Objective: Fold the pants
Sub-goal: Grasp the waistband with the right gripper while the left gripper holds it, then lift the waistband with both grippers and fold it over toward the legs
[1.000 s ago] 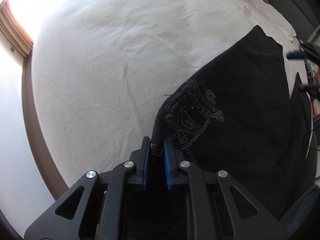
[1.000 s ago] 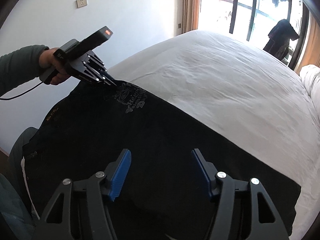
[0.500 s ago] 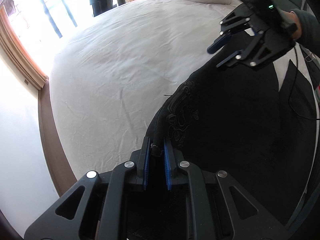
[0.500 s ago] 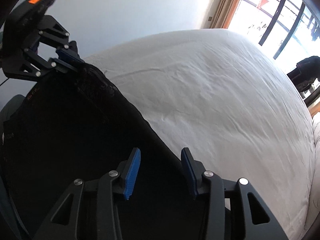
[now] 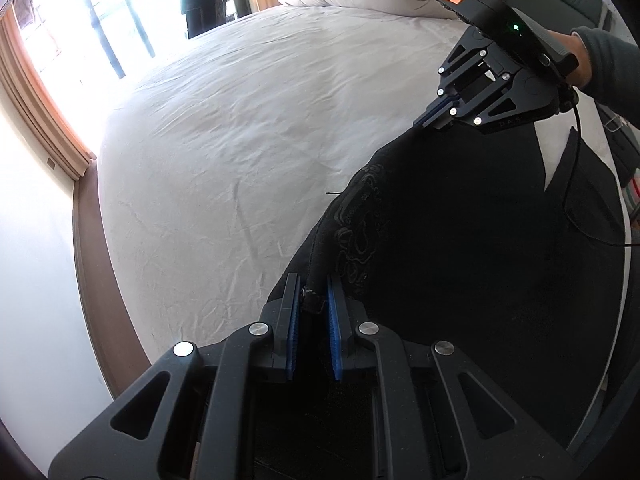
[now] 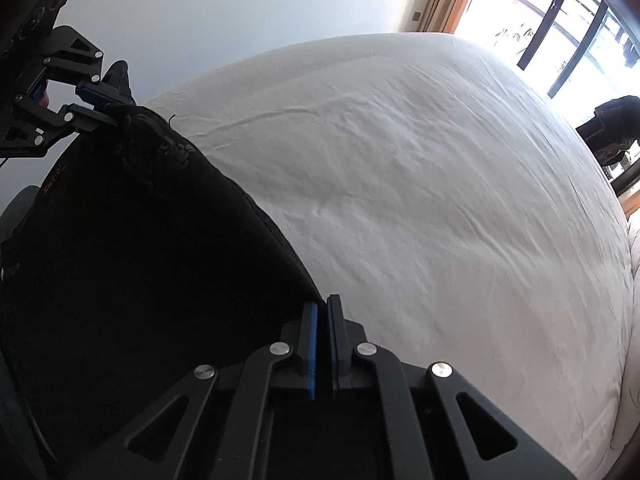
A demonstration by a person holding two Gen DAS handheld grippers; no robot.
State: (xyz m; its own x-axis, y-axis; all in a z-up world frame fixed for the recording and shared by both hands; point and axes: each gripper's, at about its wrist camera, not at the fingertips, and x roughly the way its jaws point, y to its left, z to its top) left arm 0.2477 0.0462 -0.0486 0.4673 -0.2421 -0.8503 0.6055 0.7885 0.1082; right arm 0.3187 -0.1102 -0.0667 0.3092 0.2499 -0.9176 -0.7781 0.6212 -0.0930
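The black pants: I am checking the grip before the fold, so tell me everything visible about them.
The black pants look like thick dark denim, with raised tone-on-tone embroidery near one corner and small reddish lettering near the waist. They hang as a broad sheet along the near side of the white bed, two legs parting at the far end. The left tool is shut on the embroidered corner; the right tool, its jaws having just closed, pinches the same upper edge further along.
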